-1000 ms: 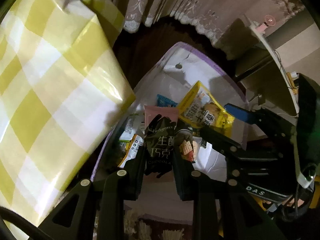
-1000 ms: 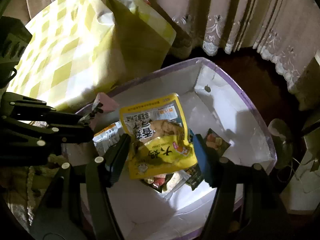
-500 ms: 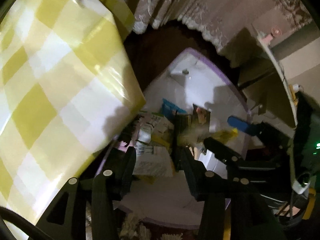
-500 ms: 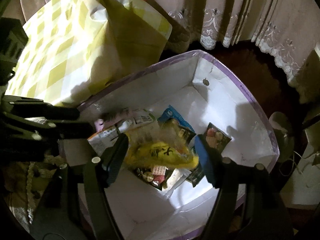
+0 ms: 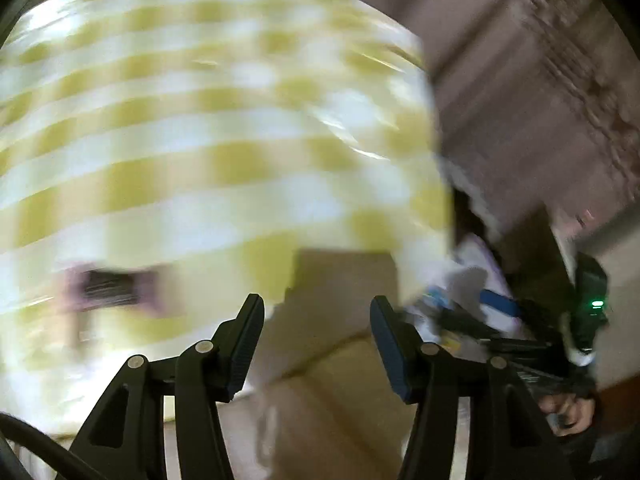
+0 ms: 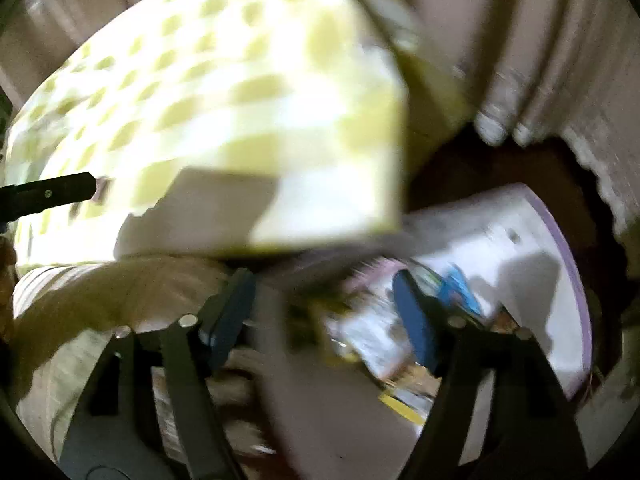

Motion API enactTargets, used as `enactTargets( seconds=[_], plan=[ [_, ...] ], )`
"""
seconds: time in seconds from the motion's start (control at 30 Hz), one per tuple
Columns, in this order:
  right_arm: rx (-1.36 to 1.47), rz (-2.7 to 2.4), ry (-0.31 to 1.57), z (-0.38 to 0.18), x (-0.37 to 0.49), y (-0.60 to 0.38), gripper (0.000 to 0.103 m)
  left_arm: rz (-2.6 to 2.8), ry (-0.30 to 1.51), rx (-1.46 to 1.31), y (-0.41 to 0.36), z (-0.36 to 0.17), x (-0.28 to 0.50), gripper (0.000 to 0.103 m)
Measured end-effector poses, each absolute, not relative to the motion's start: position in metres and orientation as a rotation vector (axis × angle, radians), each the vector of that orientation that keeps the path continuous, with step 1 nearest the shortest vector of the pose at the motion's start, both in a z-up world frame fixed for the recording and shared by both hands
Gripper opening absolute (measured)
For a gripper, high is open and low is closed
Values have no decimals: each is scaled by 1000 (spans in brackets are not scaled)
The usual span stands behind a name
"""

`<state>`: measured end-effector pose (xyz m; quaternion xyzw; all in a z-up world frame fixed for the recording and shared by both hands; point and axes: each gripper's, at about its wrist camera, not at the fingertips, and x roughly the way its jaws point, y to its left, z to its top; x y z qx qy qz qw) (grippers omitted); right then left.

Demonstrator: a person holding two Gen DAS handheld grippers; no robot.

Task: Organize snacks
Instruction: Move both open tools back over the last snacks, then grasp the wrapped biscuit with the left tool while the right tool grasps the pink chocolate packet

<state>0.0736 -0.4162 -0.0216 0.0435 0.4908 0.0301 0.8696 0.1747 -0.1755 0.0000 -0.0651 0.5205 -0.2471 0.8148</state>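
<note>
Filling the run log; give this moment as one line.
left tongs: opening, empty | right tongs: opening, empty | snacks: in white box | frames blurred

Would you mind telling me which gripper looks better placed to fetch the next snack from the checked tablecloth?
Probably the left gripper: its opening, empty jaws face the tablecloth and a blurred packet. The right gripper, also opening and empty, overlooks the box.

You're clearly in somebody's home here, a living or dining room by the look of it. There's a table with a yellow-and-white checked tablecloth [image 6: 224, 112], long pinkish curtains [image 6: 532, 48] with lace-trimmed hems hanging down to a dark floor [image 6: 480, 168], and a white box [image 6: 560, 264] full of snack packets [image 6: 372, 332].
</note>
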Motion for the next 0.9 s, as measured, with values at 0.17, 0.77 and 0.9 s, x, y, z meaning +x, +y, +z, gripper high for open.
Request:
enactTargets(
  seconds=[0.17,0.77,0.9],
  plan=[
    [-24,209,997,-6,104,-350,84,-304,1099,-121,-86,-10,182,65],
    [-438,557,985,-31,179,-182,85,-301,1171,140,-75,-61,209,60],
    [-471,583,993,-39,189,-168,85,-296,1157,151,-73,-60,211,39]
  ],
)
